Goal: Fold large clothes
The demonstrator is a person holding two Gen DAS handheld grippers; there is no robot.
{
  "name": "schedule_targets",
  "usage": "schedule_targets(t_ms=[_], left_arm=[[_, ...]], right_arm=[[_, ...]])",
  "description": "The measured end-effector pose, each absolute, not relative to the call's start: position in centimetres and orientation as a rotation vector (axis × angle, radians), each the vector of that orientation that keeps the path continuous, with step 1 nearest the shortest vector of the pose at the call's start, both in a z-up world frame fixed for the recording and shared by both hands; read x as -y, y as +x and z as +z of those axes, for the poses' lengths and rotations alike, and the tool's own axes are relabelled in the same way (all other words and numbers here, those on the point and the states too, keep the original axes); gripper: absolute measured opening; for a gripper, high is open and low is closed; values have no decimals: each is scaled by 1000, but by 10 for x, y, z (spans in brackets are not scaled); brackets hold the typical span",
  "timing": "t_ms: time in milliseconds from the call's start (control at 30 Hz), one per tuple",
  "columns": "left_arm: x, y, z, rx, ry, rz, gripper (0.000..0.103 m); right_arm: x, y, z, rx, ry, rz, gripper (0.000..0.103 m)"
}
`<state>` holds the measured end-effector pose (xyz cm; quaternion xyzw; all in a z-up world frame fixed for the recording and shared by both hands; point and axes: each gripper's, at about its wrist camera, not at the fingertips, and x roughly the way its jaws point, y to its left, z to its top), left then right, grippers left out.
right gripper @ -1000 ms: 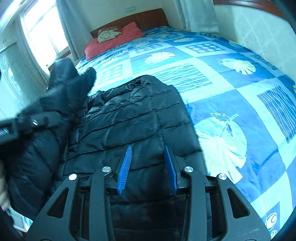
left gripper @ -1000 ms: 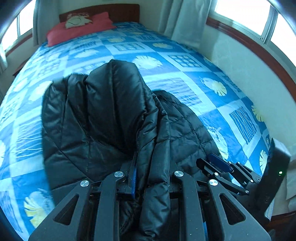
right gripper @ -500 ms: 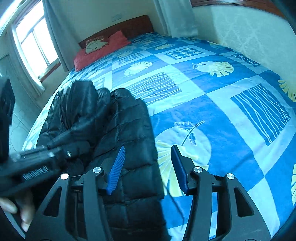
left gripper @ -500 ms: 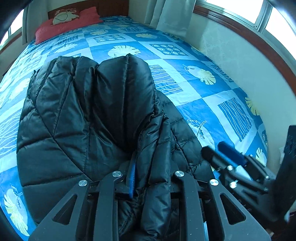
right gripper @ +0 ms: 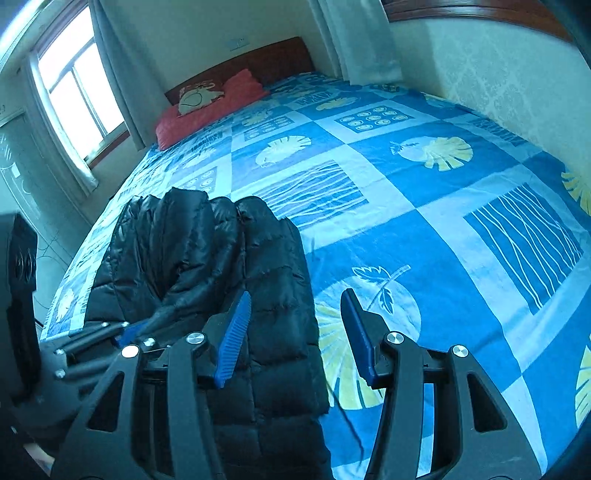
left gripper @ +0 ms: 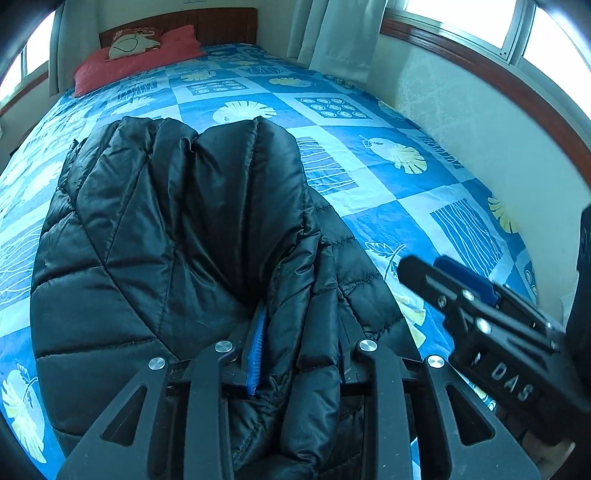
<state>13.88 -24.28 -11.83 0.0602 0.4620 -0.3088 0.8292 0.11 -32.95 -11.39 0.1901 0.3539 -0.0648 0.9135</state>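
Note:
A black quilted puffer jacket (left gripper: 177, 236) lies bunched on the near part of the bed. My left gripper (left gripper: 299, 354) is shut on a thick fold of the jacket's edge, which fills the space between its fingers. The jacket also shows in the right wrist view (right gripper: 221, 266), at the left. My right gripper (right gripper: 295, 332) is open and empty, just above the jacket's right edge and the bedspread. In the left wrist view the right gripper (left gripper: 454, 277) sits at the right, beside the jacket.
The bed has a blue and white patterned bedspread (right gripper: 424, 206). A red pillow (left gripper: 140, 59) lies by the wooden headboard (left gripper: 221, 22). A wall (left gripper: 480, 122) with a wooden sill runs close along the bed's right side. Curtains and windows stand behind.
My left gripper has carried the jacket fold forward and down, so the jacket now lies spread lower on the bed. My right gripper has moved right, off the jacket, and stays open.

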Motion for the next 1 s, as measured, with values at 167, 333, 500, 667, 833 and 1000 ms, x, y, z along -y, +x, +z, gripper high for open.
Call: schedule_targets(t_ms=[167, 333, 500, 667, 833, 1000], left_arm=[[240, 140, -119, -981, 120, -665, 28], [238, 143, -119, -986, 106, -680, 28], [237, 145, -122, -986, 104, -689, 28], [236, 147, -124, -988, 101, -698, 28], [235, 149, -128, -997, 95, -704, 28], [236, 149, -131, -1007, 95, -714, 28]], right_arm=[[325, 18, -112, -759, 374, -93, 51], [320, 36, -116, -814, 350, -46, 51], [312, 49, -111, -825, 317, -26, 51], [298, 63, -109, -851, 261, 7, 51], [291, 77, -120, -925, 196, 17, 51], [293, 87, -136, -1000, 184, 30, 51]])
